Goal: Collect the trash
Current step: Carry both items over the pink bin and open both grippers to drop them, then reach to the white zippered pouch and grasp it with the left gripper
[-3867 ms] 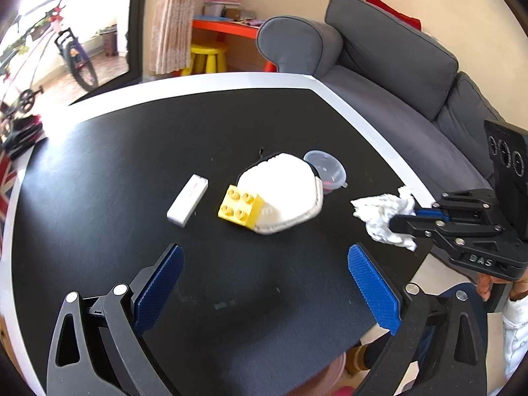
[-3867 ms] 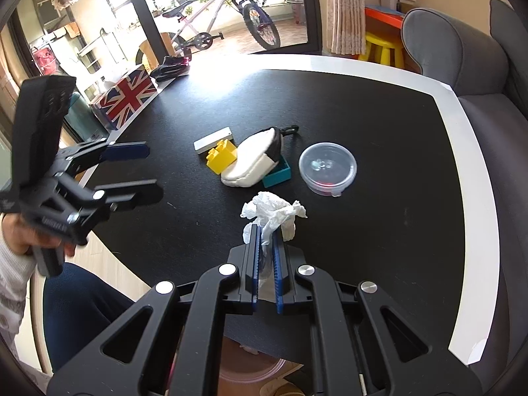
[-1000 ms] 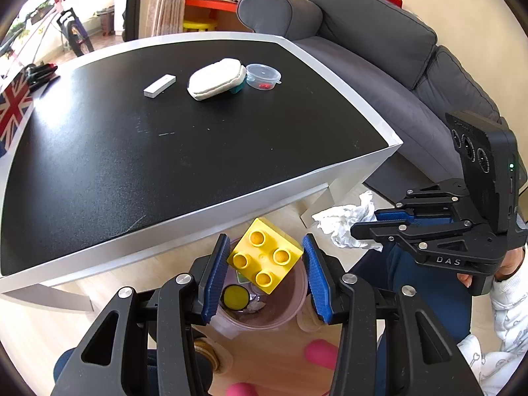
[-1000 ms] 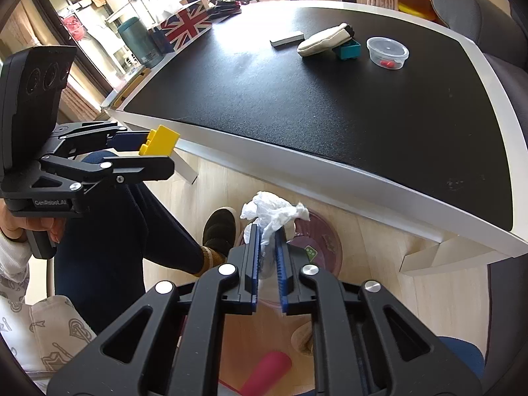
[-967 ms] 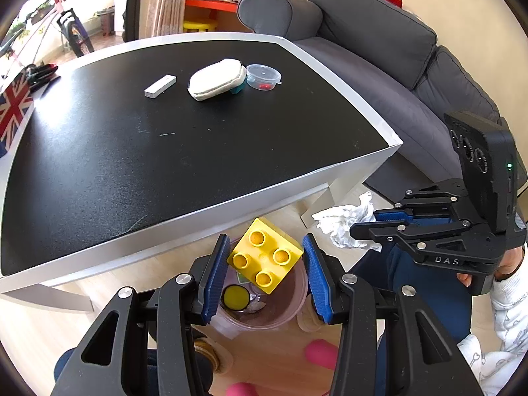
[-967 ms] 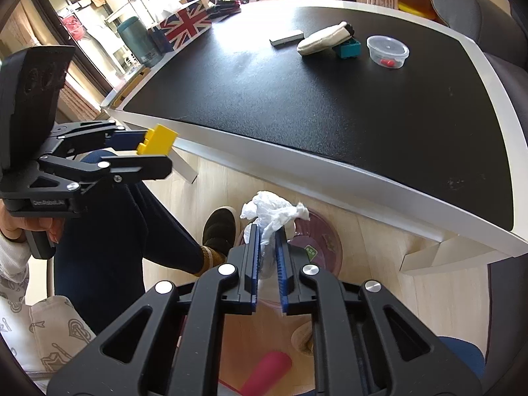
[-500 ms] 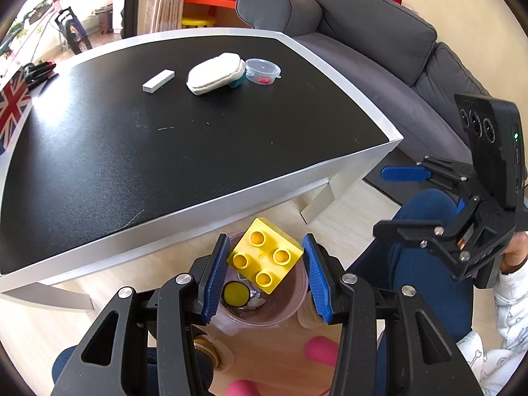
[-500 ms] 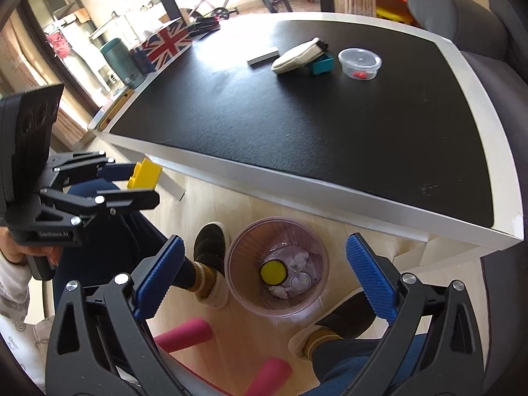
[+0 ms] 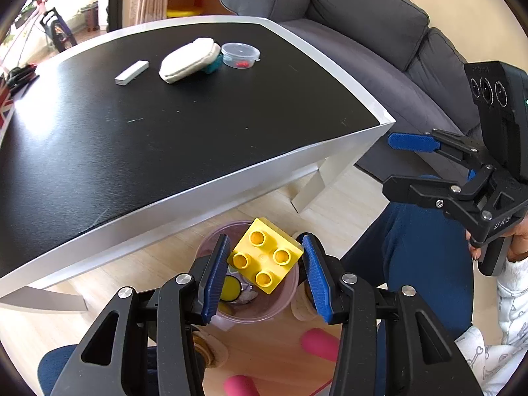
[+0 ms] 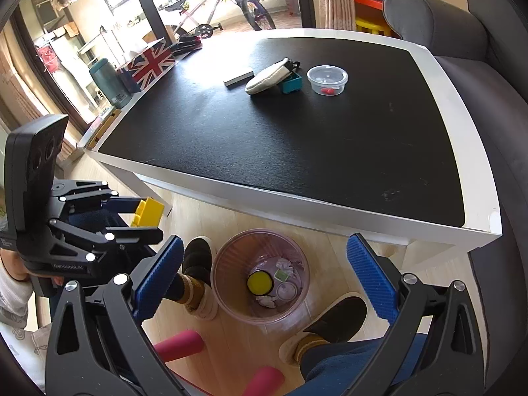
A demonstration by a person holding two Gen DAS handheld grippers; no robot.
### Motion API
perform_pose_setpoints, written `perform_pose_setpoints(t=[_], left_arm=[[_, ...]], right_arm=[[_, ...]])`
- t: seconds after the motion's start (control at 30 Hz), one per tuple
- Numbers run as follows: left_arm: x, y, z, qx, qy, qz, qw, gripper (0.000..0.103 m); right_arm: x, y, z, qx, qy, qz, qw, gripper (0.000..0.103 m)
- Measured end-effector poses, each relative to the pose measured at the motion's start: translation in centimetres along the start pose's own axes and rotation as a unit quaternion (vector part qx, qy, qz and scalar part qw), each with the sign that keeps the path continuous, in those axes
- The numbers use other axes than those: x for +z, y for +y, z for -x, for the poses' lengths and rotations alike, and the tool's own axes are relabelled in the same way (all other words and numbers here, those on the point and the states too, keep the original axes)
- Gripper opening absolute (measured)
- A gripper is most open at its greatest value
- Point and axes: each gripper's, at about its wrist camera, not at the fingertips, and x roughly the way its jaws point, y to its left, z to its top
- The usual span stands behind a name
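Step in hand: dropping the yellow block [image 9: 265,255] into the bin [image 10: 260,275], judging by where it hangs.
Left gripper [image 9: 265,272]: partly closed, its blue pads pressing both sides of the yellow block, which sits tilted, studs toward the camera.
Right gripper [image 10: 264,267]: jaws spread wide with nothing between them; the bin shows through the gap.
Where the block is: in the air above the bin's mouth, below the table edge [image 9: 231,178].
Doing it well: centre the block over the opening before letting go, since it seems to sit toward the rim; open the pads fully so it falls clean; keep clear of the person's feet [image 10: 198,264] on either side of the bin.
Bin contents: a yellow round lid and crumpled white paper, with room left.
Table: black top with a white border, holding a white bar, a white pouch over a teal block, and a clear tub [image 10: 327,79].
Room: pale wood floor, grey sofa [image 9: 363,16], a bicycle by the bright window.
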Motion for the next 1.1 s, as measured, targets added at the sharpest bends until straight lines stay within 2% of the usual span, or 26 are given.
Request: perform_pose_setpoints(t=[0.13, 0.17, 0.2, 0.23, 0.27, 0.53, 1.1], left_arm=[[0.4, -0.4, 0.1, -0.005, -0.006, -0.002, 1.0, 0.046], [0.5, -0.4, 0.1, -0.005, -0.008, -0.001, 1.0, 0.053], [0.6, -0.4, 0.1, -0.004, -0.009, 0.0, 1.0, 0.074], [0.6, -0.4, 0.3, 0.001, -0.016, 0.0, 0.9999, 0.085], [0.6, -0.5, 0.6, 0.008, -0.028, -0.002, 0.9996, 0.091], [0.7, 0.5, 1.1, 0.029, -0.034, 0.016, 0.9989, 0.095], [0.7, 1.2, 2.2, 0.028, -0.049, 0.036, 0.9978, 0.095]], right_arm=[[0.0, -0.3, 0.3, 0.0, -0.005, -0.004, 1.0, 0.097], [0.1, -0.4, 0.4, 0.0, -0.005, -0.005, 1.0, 0.097], [0.1, -0.4, 0.4, -0.001, -0.006, -0.006, 1.0, 0.097], [0.0, -0.5, 0.4, -0.001, -0.006, -0.007, 1.0, 0.097], [0.0, -0.5, 0.4, -0.001, -0.006, -0.007, 1.0, 0.097], [-0.1, -0.5, 0.2, 0.002, -0.004, -0.009, 1.0, 0.097], [0.3, -0.1, 0.0, 0.007, -0.006, -0.008, 1.0, 0.097]])
